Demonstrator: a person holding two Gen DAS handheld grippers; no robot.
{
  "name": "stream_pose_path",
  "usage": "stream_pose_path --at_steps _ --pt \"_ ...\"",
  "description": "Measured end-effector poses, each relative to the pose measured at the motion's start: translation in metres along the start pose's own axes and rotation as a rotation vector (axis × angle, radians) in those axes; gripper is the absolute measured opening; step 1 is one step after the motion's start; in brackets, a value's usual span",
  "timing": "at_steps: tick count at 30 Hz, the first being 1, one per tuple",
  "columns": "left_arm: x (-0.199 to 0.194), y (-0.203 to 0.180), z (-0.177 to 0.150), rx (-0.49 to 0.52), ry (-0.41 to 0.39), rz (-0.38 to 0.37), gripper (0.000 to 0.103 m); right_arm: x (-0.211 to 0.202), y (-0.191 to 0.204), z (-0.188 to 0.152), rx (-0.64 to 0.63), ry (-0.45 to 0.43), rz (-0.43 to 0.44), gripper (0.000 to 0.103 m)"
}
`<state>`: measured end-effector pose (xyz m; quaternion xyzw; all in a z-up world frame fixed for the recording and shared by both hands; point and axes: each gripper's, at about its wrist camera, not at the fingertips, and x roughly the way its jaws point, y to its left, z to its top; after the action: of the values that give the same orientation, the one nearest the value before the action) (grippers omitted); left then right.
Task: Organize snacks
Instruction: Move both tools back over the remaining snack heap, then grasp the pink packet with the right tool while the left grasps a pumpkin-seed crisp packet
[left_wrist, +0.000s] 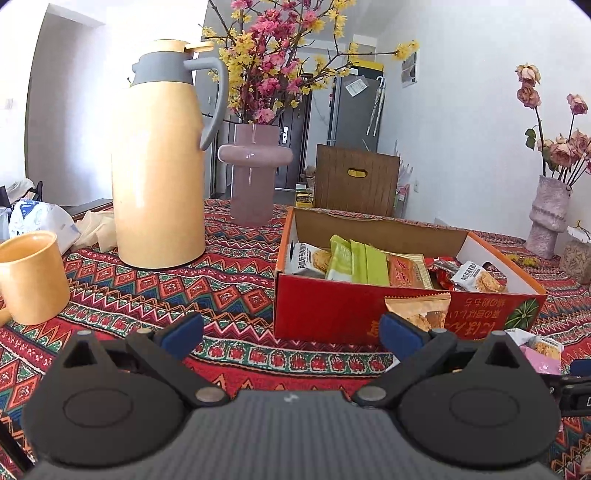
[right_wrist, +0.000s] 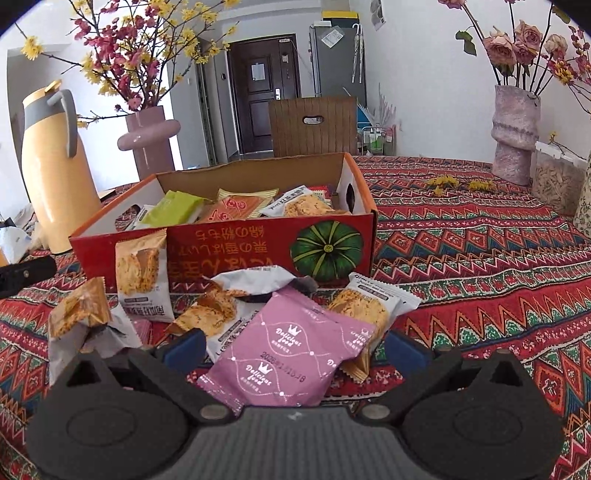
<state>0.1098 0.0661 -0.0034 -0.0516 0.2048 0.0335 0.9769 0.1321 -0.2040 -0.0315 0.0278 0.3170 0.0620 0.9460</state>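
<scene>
The pink packet (right_wrist: 288, 354), judged light, soft and slippery, lies between the spread right gripper (right_wrist: 295, 350); an edge should be pinched. The left gripper (left_wrist: 291, 332) is also spread, empty.

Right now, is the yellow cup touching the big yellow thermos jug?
Apart. The left wrist view shows patterned tablecloth between the yellow cup and the yellow thermos jug, so they stand side by side without meeting.

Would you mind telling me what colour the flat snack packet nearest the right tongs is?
Pink-purple packet with white crown print, best seen in the right wrist view.
</scene>
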Motion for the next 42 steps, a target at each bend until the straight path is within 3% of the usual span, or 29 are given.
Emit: stream_pose_path --at_steps 7,11,18,22,42 --pt "0.0 -0.001 -0.001 0.003 0.0 -0.005 0.103 0.014 -0.005 0.008 0.098 0.035 -0.043 0.102" --pt "0.001 0.001 -0.001 -0.011 0.007 -0.01 0.103 0.019 0.002 0.006 0.069 0.056 -0.06 0.09" --pt "0.002 0.003 -0.001 -0.024 0.014 -0.008 0.103 0.015 0.017 0.0 -0.063 0.046 -0.064 0.081" --pt "0.003 0.003 -0.001 -0.025 0.018 -0.008 0.103 0.01 0.015 0.0 -0.077 0.044 -0.042 0.061" --pt "0.007 0.001 0.001 -0.011 0.048 0.001 0.103 -0.024 -0.005 -0.008 -0.007 -0.048 0.019 0.061"
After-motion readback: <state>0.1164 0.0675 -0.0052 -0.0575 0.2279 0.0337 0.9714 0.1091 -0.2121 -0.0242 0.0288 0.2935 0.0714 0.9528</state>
